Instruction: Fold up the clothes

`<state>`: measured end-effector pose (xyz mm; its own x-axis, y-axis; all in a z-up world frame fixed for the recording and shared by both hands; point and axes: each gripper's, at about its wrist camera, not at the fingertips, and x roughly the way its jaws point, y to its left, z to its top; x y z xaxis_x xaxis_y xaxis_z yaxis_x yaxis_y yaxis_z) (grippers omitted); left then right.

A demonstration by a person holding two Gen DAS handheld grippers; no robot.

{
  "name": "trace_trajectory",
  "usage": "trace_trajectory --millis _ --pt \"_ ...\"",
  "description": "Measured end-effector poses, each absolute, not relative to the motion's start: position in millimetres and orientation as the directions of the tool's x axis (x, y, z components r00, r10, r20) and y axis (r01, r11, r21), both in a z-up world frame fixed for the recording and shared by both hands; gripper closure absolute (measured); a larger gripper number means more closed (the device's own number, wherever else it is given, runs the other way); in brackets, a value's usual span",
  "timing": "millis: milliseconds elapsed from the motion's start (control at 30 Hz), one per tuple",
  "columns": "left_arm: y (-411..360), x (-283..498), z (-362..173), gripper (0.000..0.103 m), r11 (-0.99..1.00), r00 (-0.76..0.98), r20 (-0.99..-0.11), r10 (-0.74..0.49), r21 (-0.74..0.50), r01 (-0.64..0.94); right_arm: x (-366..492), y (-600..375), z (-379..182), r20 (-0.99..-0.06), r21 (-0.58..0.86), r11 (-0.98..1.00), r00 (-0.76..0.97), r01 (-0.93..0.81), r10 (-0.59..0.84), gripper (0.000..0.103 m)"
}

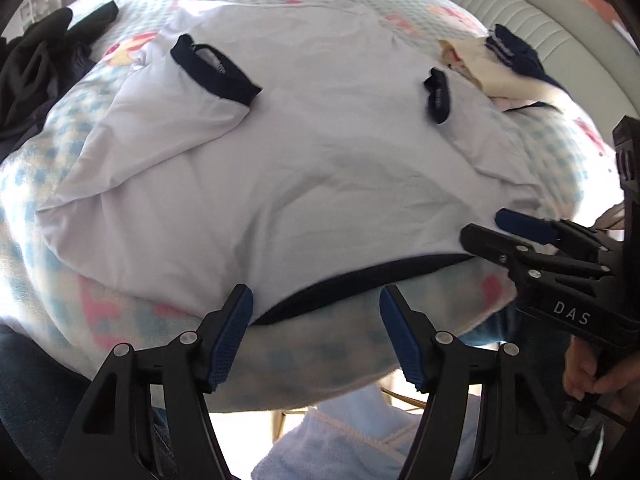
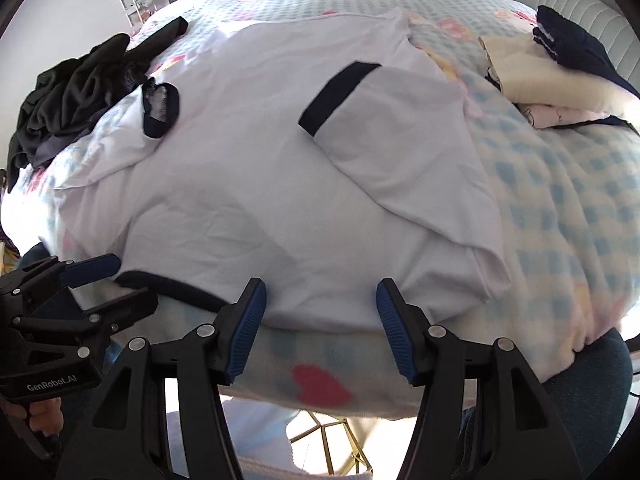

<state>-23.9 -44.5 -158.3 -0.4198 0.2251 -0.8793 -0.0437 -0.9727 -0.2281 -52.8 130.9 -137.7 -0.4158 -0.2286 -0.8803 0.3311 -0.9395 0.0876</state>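
White shirt point(image 1: 304, 168) with dark navy trim lies spread on the checkered blanket point(image 2: 560, 208), both sleeves folded inward. Left gripper point(image 1: 316, 332) is spread open over the near navy hem, pinching nothing. Right gripper point(image 2: 320, 326) is also spread open at the same edge. Folded clothes point(image 2: 560, 76) sit at the far right, dark clothes point(image 2: 72, 96) at the left.
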Motion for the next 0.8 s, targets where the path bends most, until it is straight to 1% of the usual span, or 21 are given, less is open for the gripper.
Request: trace_trajectory --millis 133,200,333,467,533,633,667,700,733,767,800 --pt "-48.7 -25.3 -127.6 0.035 -0.957 -0.455 -0.843 0.288 -0.267 -0.113 -54.9 142.6 -118.7 -0.868 0.147 -0.926 -0.404 0.347 -0.289 0.044" --pt "-55.6 -30.4 -108.7 0.035 -0.959 -0.497 -0.820 0.284 -0.245 -0.143 -59.9 152.7 -103.4 -0.853 0.158 -0.920 -0.420 0.358 -0.310 0.044" --pt "-89.7 -62.8 -78.4 0.035 -0.976 -0.572 -0.791 0.218 -0.176 -0.128 -101.3 177.7 -64.2 -0.824 0.148 -0.923 -0.472 0.355 -0.313 0.044" --pt "-126.7 -125.6 -64.7 0.035 -0.992 -0.618 -0.776 0.125 -0.118 -0.052 -171.0 187.1 -35.6 -0.807 0.135 -0.928 -0.505 0.346 -0.306 0.044" --pt "-150.3 -160.3 -60.1 0.038 -0.997 -0.638 -0.768 0.059 -0.080 0.005 -211.8 185.6 -26.4 -0.807 0.139 -0.931 -0.506 0.337 -0.303 0.044" --pt "-183.2 -217.9 -61.2 0.046 -0.997 -0.638 -0.770 0.014 -0.060 0.051 -274.0 172.5 -22.6 -0.812 0.190 -0.929 -0.481 0.318 -0.330 0.044" --pt "-194.0 -238.0 -62.4 0.052 -0.997 -0.637 -0.771 0.002 -0.054 0.063 -296.2 170.5 -23.8 -0.815 0.199 -0.931 -0.476 0.307 -0.332 0.044" --pt "-203.8 -261.5 -68.4 0.060 -0.997 -0.629 -0.778 0.002 -0.049 0.058 -314.2 168.3 -27.2 -0.822 0.194 -0.935 -0.472 0.296 -0.320 0.043" --pt "-210.3 -281.1 -78.0 0.063 -0.997 -0.612 -0.791 0.013 -0.056 0.050 -337.1 161.8 -34.8 -0.833 0.180 -0.942 -0.464 0.285 -0.300 0.043" --pt "-216.5 -300.3 -88.0 0.068 -0.997 -0.594 -0.804 0.026 -0.063 0.042 -359.0 155.0 -43.9 -0.845 0.166 -0.947 -0.455 0.276 -0.281 0.043" --pt "-222.6 -319.5 -97.9 0.070 -0.997 -0.575 -0.817 0.038 -0.071 0.035 -378.8 147.3 -56.5 -0.857 0.151 -0.950 -0.443 0.272 -0.263 0.043"
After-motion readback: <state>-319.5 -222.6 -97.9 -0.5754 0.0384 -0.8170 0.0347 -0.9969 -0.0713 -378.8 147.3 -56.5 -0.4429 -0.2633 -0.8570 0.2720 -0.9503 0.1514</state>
